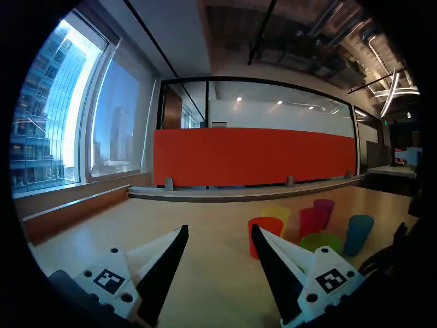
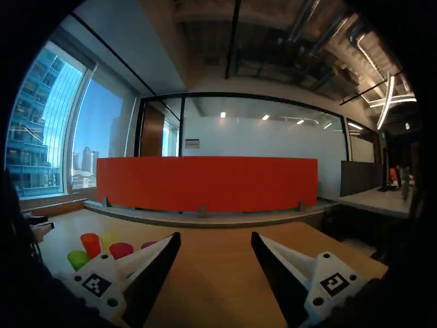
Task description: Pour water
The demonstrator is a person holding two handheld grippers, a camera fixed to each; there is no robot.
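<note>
In the left gripper view, several plastic cups stand together on the wooden table (image 1: 207, 218): an orange-red cup (image 1: 263, 234), a yellow cup (image 1: 277, 214), a red cup (image 1: 309, 221), a magenta cup (image 1: 324, 210), a low green cup (image 1: 319, 241) and a blue cup (image 1: 358, 233). My left gripper (image 1: 219, 239) is open, empty, just short of the orange-red cup. In the right gripper view the same cups sit at the lower left: green (image 2: 78, 258), orange-red (image 2: 90, 244), yellow (image 2: 109, 239), red (image 2: 120, 250). My right gripper (image 2: 216, 242) is open and empty above the table (image 2: 218, 273).
An orange partition (image 1: 251, 156) with a glass wall above it runs along the table's far edge. Tall windows (image 1: 49, 131) line the left side. Another desk (image 2: 377, 199) with items stands at the right. Dark gear (image 1: 393, 251) sits at the lower right of the left gripper view.
</note>
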